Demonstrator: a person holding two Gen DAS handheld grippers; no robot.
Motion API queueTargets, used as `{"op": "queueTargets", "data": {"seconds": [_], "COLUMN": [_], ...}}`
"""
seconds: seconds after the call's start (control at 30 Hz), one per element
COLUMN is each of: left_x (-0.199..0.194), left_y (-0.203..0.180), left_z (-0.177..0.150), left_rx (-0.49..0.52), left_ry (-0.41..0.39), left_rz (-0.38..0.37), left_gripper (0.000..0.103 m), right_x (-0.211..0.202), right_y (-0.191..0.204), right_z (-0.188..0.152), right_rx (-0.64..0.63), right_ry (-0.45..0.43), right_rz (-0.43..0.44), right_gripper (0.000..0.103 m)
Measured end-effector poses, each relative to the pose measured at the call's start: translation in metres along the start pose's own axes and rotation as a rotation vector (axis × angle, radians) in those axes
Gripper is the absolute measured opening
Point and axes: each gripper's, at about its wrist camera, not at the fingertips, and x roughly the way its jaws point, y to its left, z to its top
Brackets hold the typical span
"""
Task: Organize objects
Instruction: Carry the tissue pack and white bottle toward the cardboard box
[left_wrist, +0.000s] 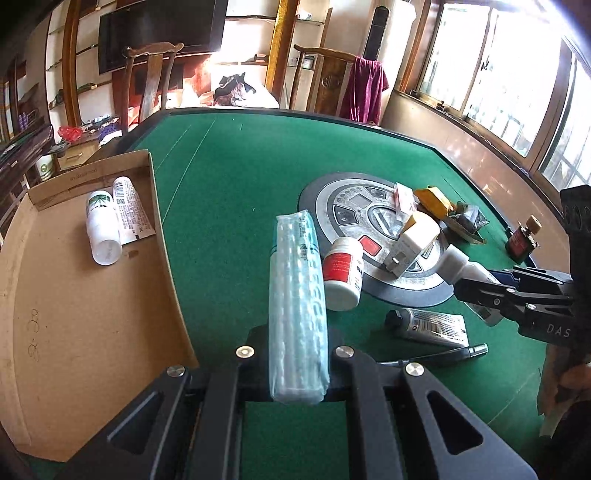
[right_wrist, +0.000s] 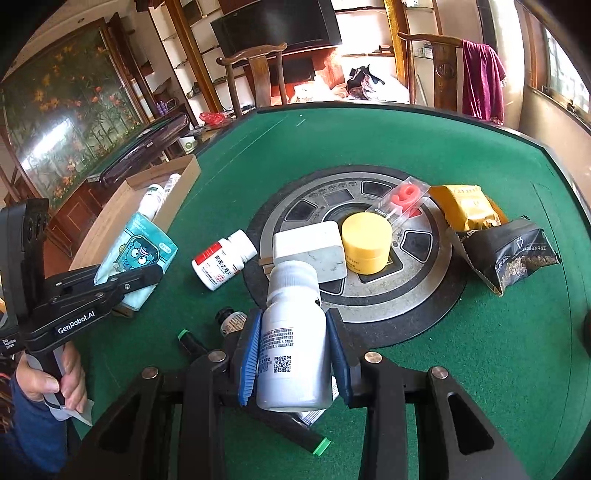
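Note:
My left gripper (left_wrist: 297, 341) is shut on a pale blue wipes packet (left_wrist: 298, 295), seen edge-on in the left wrist view. The packet hangs above the green felt, to the right of the cardboard box (left_wrist: 74, 314). A white bottle (left_wrist: 100, 225) and a white tube (left_wrist: 131, 210) lie in that box. My right gripper (right_wrist: 294, 322) is shut on a white pill bottle (right_wrist: 293, 350), its blue pads (right_wrist: 248, 363) pressing the bottle's sides and its cap pointing forward. The right wrist view shows the left gripper (right_wrist: 127, 286) with the cartoon-printed packet (right_wrist: 142, 251).
On and around the round control panel (right_wrist: 406, 295) lie a red-labelled bottle (right_wrist: 221, 264), a white box (right_wrist: 314, 251), a yellow jar (right_wrist: 365, 243), a yellow pouch (right_wrist: 465, 210) and a black pouch (right_wrist: 517, 254). A tube (left_wrist: 428, 325) and a pen (left_wrist: 443, 354) lie near the front.

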Motion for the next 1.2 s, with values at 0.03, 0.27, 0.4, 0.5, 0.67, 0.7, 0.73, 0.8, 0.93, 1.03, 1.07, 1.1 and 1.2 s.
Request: {"op": "queueTargets", "data": {"seconds": [0.03, 0.27, 0.4, 0.5, 0.67, 0.7, 0.73, 0.8, 0.93, 1.03, 1.07, 1.1, 1.2], "left_x": [0.0, -0.005, -0.006, -0.008, -0.014, -0.015, -0.017, -0.019, -0.023, -0.024, -0.025, -0.024, -0.025], "left_y": [-0.001, 0.003, 0.003, 0.003, 0.005, 0.006, 0.007, 0.009, 0.011, 0.012, 0.013, 0.013, 0.018], "left_z": [0.0, 0.002, 0.002, 0.002, 0.003, 0.004, 0.004, 0.005, 0.006, 0.007, 0.007, 0.007, 0.007], "left_rx": [-0.001, -0.016, -0.018, -0.019, -0.022, -0.027, -0.029, -0.035, -0.046, -0.048, -0.051, -0.053, -0.064], "left_ry": [-0.002, -0.017, -0.023, -0.027, -0.041, -0.047, -0.05, -0.058, -0.071, -0.076, -0.078, -0.078, -0.081], "left_rz": [0.004, 0.009, 0.006, 0.004, -0.007, -0.005, -0.008, -0.014, -0.024, -0.027, -0.028, -0.031, -0.032], "left_gripper": [0.011, 0.011, 0.011, 0.011, 0.011, 0.011, 0.011, 0.011, 0.011, 0.011, 0.012, 0.012, 0.012], "right_x": [0.0, -0.002, -0.006, -0.008, -0.007, -0.007, -0.007, -0.006, -0.004, -0.003, -0.002, -0.002, -0.001], "right_y": [0.001, 0.009, 0.015, 0.019, 0.026, 0.027, 0.029, 0.032, 0.041, 0.048, 0.051, 0.052, 0.057], "right_z": [0.0, 0.001, 0.001, 0.001, 0.0, -0.001, -0.002, -0.002, -0.004, -0.005, -0.005, -0.005, -0.004], "right_rx": [0.001, 0.011, 0.015, 0.017, 0.026, 0.027, 0.029, 0.034, 0.041, 0.045, 0.047, 0.048, 0.053], "right_ry": [-0.002, -0.018, -0.031, -0.039, -0.041, -0.041, -0.042, -0.044, -0.043, -0.045, -0.045, -0.045, -0.046], "right_rz": [0.003, 0.016, 0.019, 0.023, 0.033, 0.036, 0.037, 0.043, 0.057, 0.064, 0.07, 0.074, 0.082], "right_gripper": [0.037, 0.037, 0.037, 0.037, 0.037, 0.037, 0.037, 0.037, 0.037, 0.037, 0.037, 0.037, 0.037]}}
